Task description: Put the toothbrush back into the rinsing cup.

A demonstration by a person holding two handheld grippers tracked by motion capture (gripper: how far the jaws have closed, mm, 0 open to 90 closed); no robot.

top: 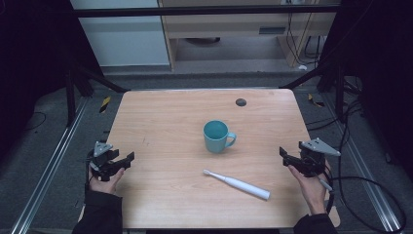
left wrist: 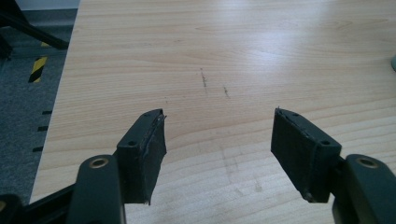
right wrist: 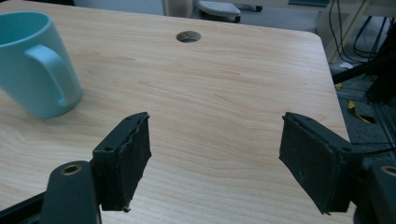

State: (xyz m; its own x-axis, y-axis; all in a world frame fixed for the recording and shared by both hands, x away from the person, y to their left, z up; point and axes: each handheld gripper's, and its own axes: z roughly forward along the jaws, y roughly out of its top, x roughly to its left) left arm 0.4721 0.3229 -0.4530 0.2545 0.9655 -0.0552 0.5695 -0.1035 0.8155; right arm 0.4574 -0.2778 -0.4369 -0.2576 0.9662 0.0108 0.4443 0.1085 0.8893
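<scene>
Both claws were spread wide, the left gripper (top: 127,158) and right gripper (top: 284,154) holding nothing. The white electric toothbrush (top: 237,184) lay flat just in front of the teal ceramic mug (top: 215,136). A clumsy grab could roll it away

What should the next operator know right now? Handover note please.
Left claw: open, empty, over the table's left edge.
Right claw: open, empty, at the right edge, pointing toward the mug.
Teal mug: upright mid-table, handle to the right.
White electric toothbrush: flat on the table in front of the mug, head to the left, apart from it.
Done: nothing grasped.
Left: probably pick up the toothbrush and stand it in the mug.
</scene>
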